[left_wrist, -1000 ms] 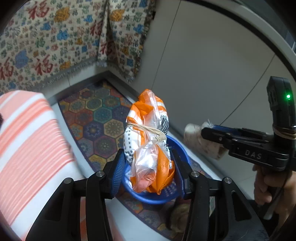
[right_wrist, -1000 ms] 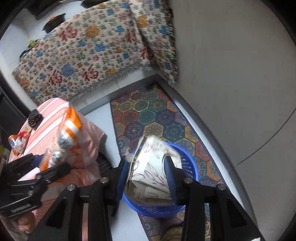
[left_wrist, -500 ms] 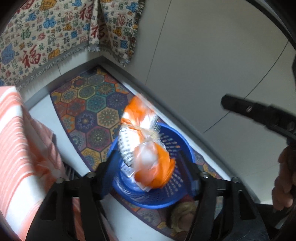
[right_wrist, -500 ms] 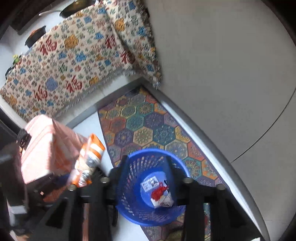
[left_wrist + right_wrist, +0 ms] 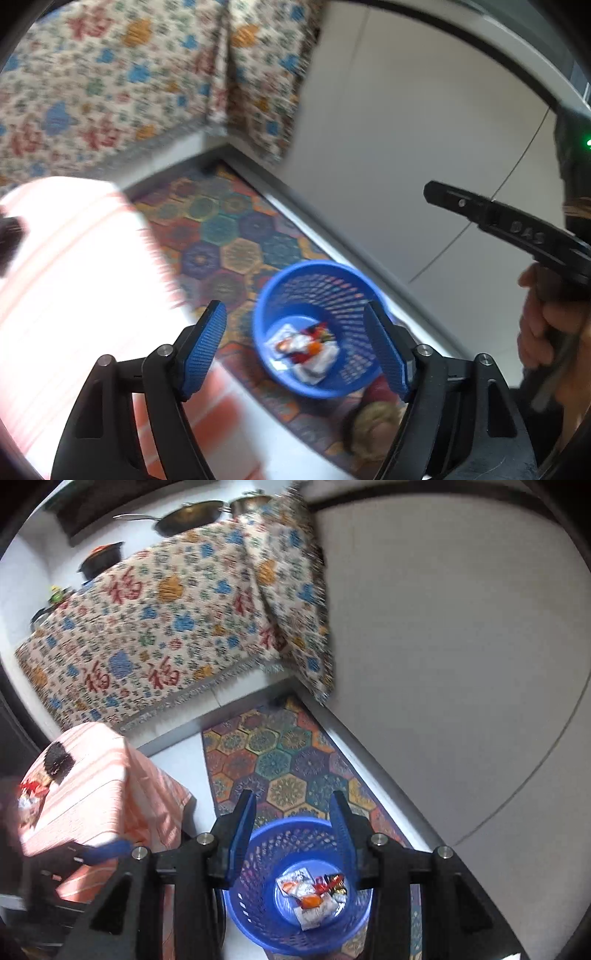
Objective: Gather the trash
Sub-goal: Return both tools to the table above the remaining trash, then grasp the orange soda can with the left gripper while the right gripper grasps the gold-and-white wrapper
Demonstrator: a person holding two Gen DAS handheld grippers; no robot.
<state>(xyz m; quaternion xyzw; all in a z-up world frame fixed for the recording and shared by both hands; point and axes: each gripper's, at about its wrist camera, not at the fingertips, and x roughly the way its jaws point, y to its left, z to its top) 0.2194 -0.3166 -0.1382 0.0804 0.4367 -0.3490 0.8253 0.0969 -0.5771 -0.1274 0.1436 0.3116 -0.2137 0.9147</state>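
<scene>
A blue plastic basket (image 5: 321, 284) stands on the patterned rug; in the right wrist view its rim (image 5: 266, 853) lies right below me. Crumpled wrappers and bags (image 5: 304, 345) lie at its bottom, also in the right wrist view (image 5: 314, 895). My left gripper (image 5: 295, 347) is open and empty above the basket. My right gripper (image 5: 291, 830) is open and empty over the basket; it shows from the side in the left wrist view (image 5: 480, 212), held by a hand.
A table with an orange-striped cloth (image 5: 96, 779) stands left of the basket, with small items (image 5: 29, 794) on its far end. A patterned cloth (image 5: 166, 627) hangs over a counter behind. A grey wall (image 5: 461, 664) runs along the right. A brownish object (image 5: 373, 428) lies beside the basket.
My left gripper opened and the orange bag dropped into the basket. My right gripper let its floral wrapper fall in earlier and has lifted. Both are empty now.
</scene>
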